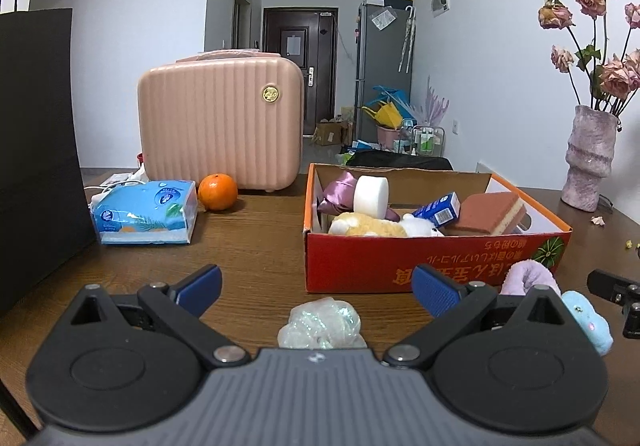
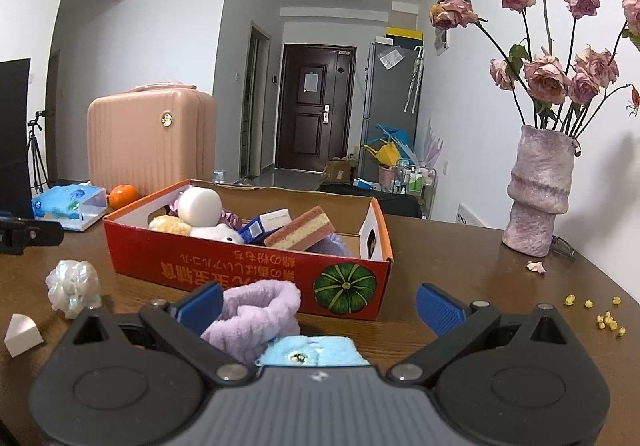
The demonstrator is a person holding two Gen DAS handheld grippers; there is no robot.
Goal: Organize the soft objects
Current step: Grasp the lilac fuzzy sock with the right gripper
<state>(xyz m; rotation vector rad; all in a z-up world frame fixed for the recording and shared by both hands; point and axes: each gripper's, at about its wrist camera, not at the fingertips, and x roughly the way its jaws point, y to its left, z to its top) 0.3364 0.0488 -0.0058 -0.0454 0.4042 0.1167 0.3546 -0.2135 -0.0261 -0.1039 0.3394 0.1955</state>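
Left wrist view: left tongs (image 1: 316, 288) spread wide, empty, iridescent scrunchie (image 1: 322, 324) between them. Right tongs (image 2: 320, 304) spread wide; lilac towel (image 2: 256, 316) touches left pad.

Both grippers held low, jaws spread wide

The left gripper (image 1: 316, 286) is held level; the right gripper (image 2: 318, 304) (blue pads (image 2: 438, 308) apart) is likewise unclosed.
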